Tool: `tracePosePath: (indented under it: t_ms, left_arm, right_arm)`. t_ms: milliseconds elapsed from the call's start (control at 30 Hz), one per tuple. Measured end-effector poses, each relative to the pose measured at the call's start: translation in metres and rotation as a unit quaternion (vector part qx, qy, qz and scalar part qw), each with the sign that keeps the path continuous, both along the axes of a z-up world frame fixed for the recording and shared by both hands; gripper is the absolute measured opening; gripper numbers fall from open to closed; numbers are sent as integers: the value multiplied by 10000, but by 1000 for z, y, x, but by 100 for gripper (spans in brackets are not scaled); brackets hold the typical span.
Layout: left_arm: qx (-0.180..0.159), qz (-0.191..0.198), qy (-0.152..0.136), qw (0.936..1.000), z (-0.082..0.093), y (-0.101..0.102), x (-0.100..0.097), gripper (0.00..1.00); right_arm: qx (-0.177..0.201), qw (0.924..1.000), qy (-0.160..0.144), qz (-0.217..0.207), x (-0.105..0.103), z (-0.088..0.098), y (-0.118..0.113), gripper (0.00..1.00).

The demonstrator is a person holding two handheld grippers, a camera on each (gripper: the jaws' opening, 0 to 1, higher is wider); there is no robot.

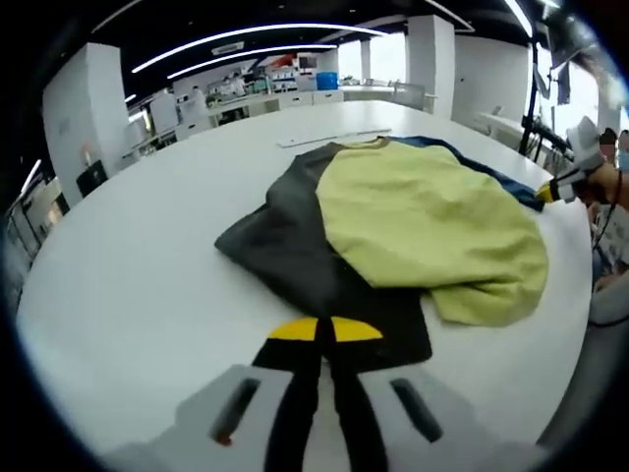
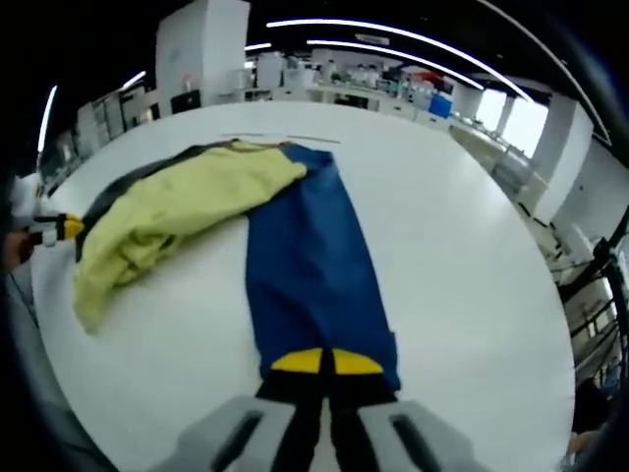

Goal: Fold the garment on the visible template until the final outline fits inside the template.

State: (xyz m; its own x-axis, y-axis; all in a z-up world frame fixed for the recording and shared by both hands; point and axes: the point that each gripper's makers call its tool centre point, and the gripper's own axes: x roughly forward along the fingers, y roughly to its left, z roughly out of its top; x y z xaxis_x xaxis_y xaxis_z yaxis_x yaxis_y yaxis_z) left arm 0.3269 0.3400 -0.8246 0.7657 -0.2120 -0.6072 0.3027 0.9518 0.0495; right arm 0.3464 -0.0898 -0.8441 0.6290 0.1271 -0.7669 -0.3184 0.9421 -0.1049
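Note:
A yellow-green garment (image 1: 423, 221) lies crumpled on a round white table (image 1: 147, 285), over a dark grey cloth (image 1: 295, 246) and a blue cloth (image 1: 506, 182). My left gripper (image 1: 324, 329) is shut, its yellow tips pinching the near hem of the dark grey cloth. In the right gripper view the blue cloth (image 2: 310, 265) runs long and flat towards me, and my right gripper (image 2: 326, 362) is shut on its near hem. The yellow-green garment (image 2: 172, 221) is bunched to its left. Each gripper shows small in the other's view: the right gripper (image 1: 546, 192), the left gripper (image 2: 61, 229).
A thin pale strip (image 1: 334, 138) lies on the table beyond the cloths, also visible as the strip (image 2: 280, 139). Benches, shelves and a blue bin (image 1: 326, 81) stand far behind. A dark stand (image 2: 590, 295) is past the table's right edge. A person's hand (image 1: 595, 177) holds the right gripper.

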Motion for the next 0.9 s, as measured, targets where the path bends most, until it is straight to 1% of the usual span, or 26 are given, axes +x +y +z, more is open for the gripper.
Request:
tracePosePath:
  t_ms: [33, 100, 200, 233, 267, 300, 333, 400, 433, 467, 533, 567, 600, 667, 700, 767, 900]
  left_arm:
    - [-6, 16, -24, 10000, 4, 1, 1, 0]
    - [-29, 28, -125, 9999, 20, 4, 2, 0]
    - [5, 47, -274, 9996, 38, 8, 5, 0]
    - [54, 53, -340, 9994, 46, 12, 7, 0]
    - [111, 73, -338, 9993, 51, 16, 8, 0]
    - [267, 175, -365, 9988, 57, 25, 10, 0]
    - [343, 185, -386, 9985, 61, 29, 12, 0]
    - [347, 267, -475, 9979, 71, 37, 17, 0]
    - [304, 303, -493, 9979, 75, 40, 19, 0]
    - [249, 386, -453, 9979, 77, 45, 22, 0]
    - [302, 555, -388, 9972, 81, 53, 26, 0]
    - [313, 631, -442, 9965, 84, 57, 29, 0]
    - [221, 732, -508, 9958, 87, 62, 34, 0]
    - [35, 878, -519, 9948, 90, 62, 37, 0]
    - [-36, 996, -516, 9937, 90, 68, 40, 0]
    - [-60, 1093, -513, 9927, 89, 75, 45, 0]
    - [-140, 1386, -588, 9885, 91, 93, 55, 0]
  right_arm:
    - [-30, 10000, -9, 29, 1, 1, -2, 0]
    - [-137, 9999, -20, 78, 3, 3, -9, 0]
    - [-262, 9996, -53, 76, 9, 5, -22, 0]
    - [-302, 9995, -75, 57, 13, 8, -29, 0]
    - [-333, 9994, -109, 45, 15, 12, -35, 0]
    - [-365, 9992, -130, 42, 17, 15, -38, 0]
    - [-419, 9990, -165, 39, 20, 18, -42, 0]
    - [-603, 9978, -250, 64, 28, 25, -53, 0]
    - [-649, 9975, -252, 85, 30, 25, -56, 0]
    - [-698, 9972, -260, 105, 34, 26, -59, 0]
    - [-792, 9963, -288, 182, 39, 29, -64, 0]
    - [-920, 9949, -349, 226, 45, 33, -70, 0]
    - [-1001, 9941, -354, 230, 48, 34, -75, 0]
    - [-1090, 9931, -360, 227, 56, 35, -83, 0]
    - [-1150, 9925, -354, 230, 58, 37, -87, 0]
    - [-1211, 9918, -347, 218, 62, 37, -94, 0]
    - [-1213, 9919, -322, 191, 70, 36, -102, 0]
